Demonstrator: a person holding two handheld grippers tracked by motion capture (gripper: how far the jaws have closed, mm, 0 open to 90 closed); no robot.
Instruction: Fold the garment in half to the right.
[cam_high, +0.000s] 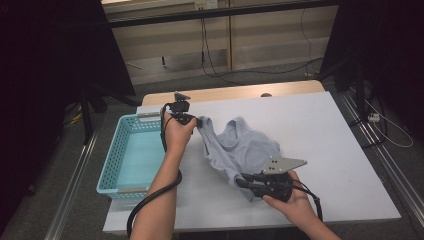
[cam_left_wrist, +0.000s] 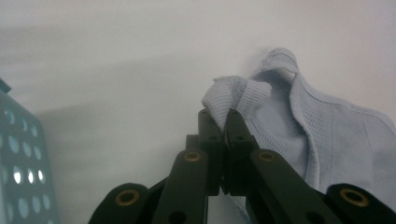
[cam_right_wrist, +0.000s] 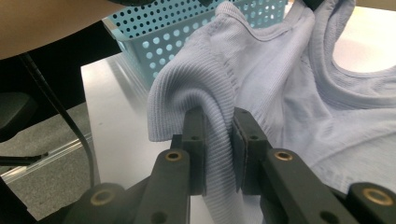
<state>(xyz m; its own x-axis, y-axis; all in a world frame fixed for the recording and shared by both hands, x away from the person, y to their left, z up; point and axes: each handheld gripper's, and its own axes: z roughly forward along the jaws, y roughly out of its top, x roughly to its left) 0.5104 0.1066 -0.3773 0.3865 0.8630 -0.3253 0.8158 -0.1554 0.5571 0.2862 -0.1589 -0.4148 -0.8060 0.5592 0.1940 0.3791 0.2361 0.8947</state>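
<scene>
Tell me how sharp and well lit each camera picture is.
High view: dim, dark at both sides, the pale table evenly lit. Left gripper view: soft and hazy, basket blurred, the garment clearer by the left gripper. Right gripper view: sharpest, rib knit crisp at the right gripper, floor dark.

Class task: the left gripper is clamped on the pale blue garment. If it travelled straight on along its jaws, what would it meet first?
Probably the garment itself, bunched just beyond the left gripper; past it lies bare white table, though depth is unclear.
</scene>
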